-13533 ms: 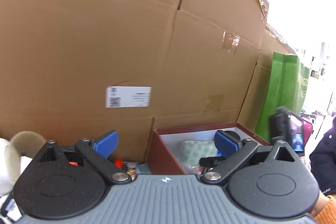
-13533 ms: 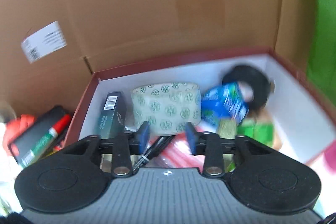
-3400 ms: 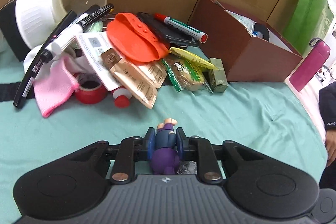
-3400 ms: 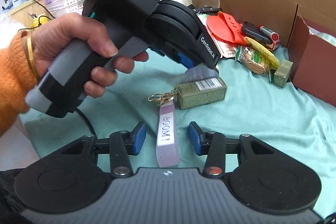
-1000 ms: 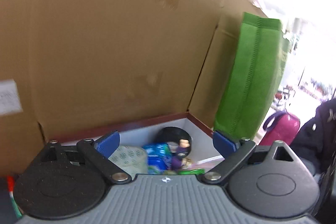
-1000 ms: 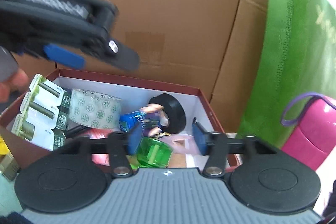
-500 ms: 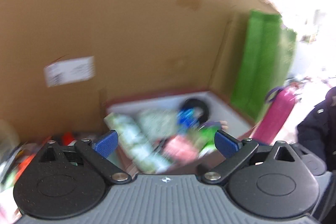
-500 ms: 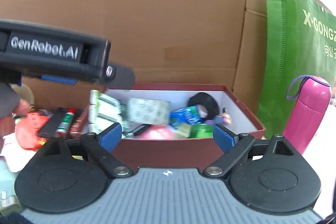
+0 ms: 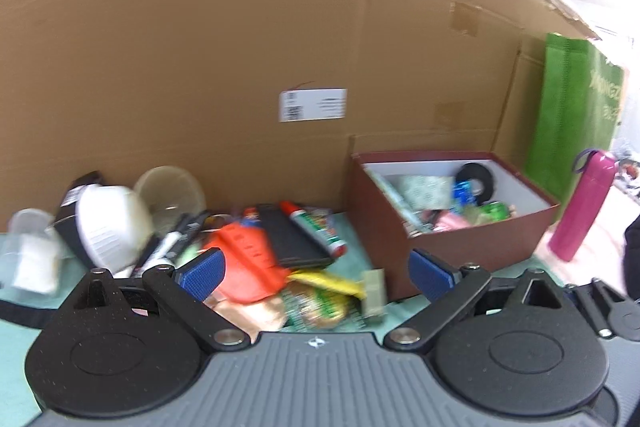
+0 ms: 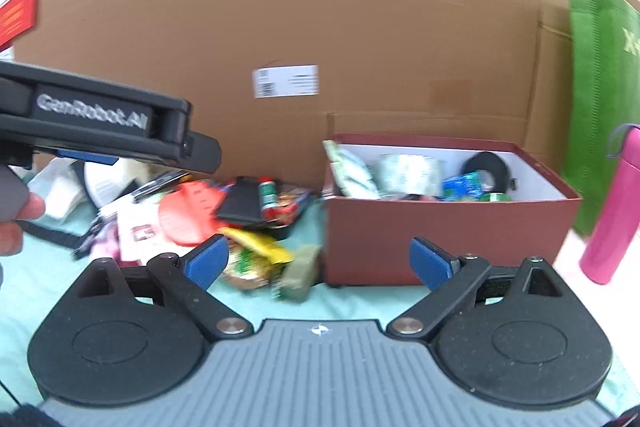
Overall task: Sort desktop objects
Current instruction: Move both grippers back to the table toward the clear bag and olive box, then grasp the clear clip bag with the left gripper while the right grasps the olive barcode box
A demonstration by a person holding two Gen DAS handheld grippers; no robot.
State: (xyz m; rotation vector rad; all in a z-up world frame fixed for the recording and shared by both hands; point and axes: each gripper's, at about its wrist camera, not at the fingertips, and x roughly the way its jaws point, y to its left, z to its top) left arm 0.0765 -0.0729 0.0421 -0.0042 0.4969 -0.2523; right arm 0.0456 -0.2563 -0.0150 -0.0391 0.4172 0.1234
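Left gripper (image 9: 316, 273) wide open, empty. Right gripper (image 10: 318, 261) just opened wide, nothing between jaws. Box (image 10: 440, 239) (part-filled) ahead.

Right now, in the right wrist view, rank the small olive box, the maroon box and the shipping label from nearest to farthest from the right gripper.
1. small olive box, on the cloth between the gripper's fingers.
2. maroon box, ahead, right of centre.
3. shipping label, on the cardboard wall behind.

Bright, even light, blown-out glare upper right, motion blur, fisheye-bent edges.
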